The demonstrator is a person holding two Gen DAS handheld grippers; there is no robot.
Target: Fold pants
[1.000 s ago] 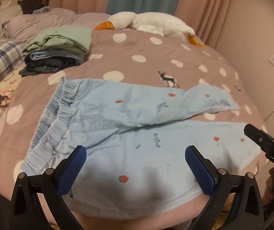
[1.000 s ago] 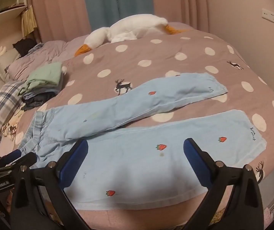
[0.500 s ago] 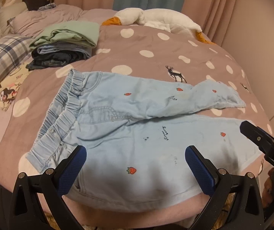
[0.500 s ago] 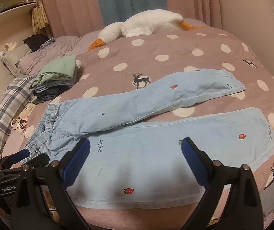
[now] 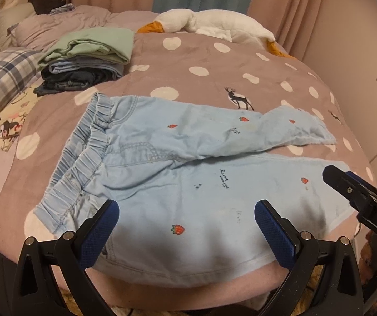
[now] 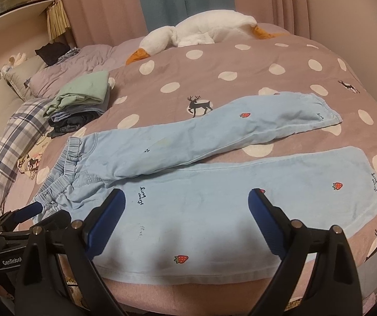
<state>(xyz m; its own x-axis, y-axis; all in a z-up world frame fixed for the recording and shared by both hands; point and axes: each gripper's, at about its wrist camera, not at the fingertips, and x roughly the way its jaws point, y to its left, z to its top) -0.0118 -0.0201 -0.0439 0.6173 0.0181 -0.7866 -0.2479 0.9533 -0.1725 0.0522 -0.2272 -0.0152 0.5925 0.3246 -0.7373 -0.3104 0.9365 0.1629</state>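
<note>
Pants (image 5: pixel 188 184) flat on bed (image 5: pixel 214 73), legs splayed in a V, waistband left. Left gripper (image 5: pixel 185 226) and right gripper (image 6: pixel 185 210) both spread, holding nothing. Best move, I'd say: pinch far leg at hem and hip, lay it edge-to-edge on near leg. Count: one pants, one folded stack (image 5: pixel 83 60), one plush goose (image 6: pixel 199 34).

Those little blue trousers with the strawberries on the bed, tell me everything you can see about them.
The light blue strawberry-print denim-like pants lie unfolded and flat on the mauve polka-dot bedspread. The gathered elastic waistband points toward the pillows, and the legs spread apart in a V, the far one angled away and slightly rumpled. Small red strawberries, dark script lettering and a few faint smudges dot the cloth. Both open tongs hover at the near edge, gripping nothing.
</note>
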